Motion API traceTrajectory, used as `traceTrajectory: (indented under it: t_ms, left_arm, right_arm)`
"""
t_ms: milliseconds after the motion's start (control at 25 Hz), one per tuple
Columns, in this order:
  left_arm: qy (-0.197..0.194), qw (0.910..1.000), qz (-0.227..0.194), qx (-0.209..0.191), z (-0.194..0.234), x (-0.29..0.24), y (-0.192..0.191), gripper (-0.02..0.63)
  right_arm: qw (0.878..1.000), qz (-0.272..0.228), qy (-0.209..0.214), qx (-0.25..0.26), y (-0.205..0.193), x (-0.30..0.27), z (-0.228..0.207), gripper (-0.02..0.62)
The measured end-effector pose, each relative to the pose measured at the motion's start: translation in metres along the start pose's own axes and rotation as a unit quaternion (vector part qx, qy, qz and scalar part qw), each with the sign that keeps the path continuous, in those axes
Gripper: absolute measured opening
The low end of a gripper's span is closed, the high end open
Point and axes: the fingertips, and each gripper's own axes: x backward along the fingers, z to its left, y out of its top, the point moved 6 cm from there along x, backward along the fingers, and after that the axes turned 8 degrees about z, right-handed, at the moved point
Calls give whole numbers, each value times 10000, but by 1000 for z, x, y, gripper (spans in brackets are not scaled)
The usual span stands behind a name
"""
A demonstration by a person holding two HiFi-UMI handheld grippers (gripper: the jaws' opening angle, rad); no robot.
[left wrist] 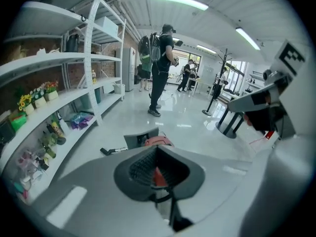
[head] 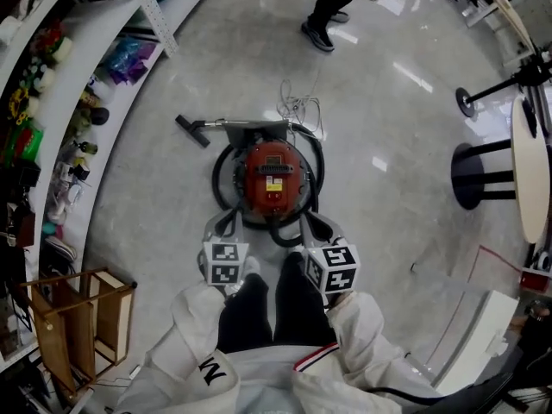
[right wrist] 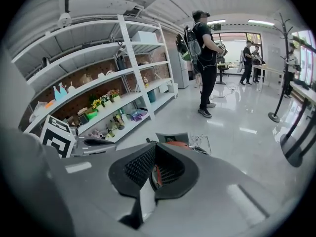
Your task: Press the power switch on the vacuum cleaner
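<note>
The white shelves curving along the left carry small toys, pots of yellow flowers and a crumpled purple bag. A slatted wooden crate stands on the floor at their near end, and whatever is in it cannot be seen. The vacuum cleaner sits on the floor just ahead of the holder's legs, a red canister with its long axis running away from them and a yellow label on top. Its black hose loops round the body, and the wand behind it lies crosswise with the nozzle pointing towards the shelves. The left claw and the right claw hover just short of the canister, one either side. Each has its jaws together and nothing gripped. In each gripper view the closed pads cover most of the vacuum cleaner, leaving only a strip of red. The power switch cannot be made out. Another person stands farther off, cut off at the legs in the head view.
</note>
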Motion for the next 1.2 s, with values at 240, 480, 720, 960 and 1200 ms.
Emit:
traceTrajectory:
  t_ms: [240,480,720,960,1200]
  left_arm:
    - [32,9991,-434,-18,-5,47,38,0]
    - [109,9955,-937,-76,-2,88,79,0]
    - [42,9908,-1313,-310,-11,130,98,0]
    - [69,9835,-1754,-427,-11,167,115,0]
    - [15,9737,-2213,-547,-16,210,134,0]
  right_arm:
    - [9997,-194,27,120,16,30,24,0]
    - [9990,-404,42,169,34,54,39,0]
    - [9977,-637,34,234,42,86,48,0]
    - [9922,-1189,60,376,66,117,62,0]
    - [9830,-1781,142,414,81,153,78,0]
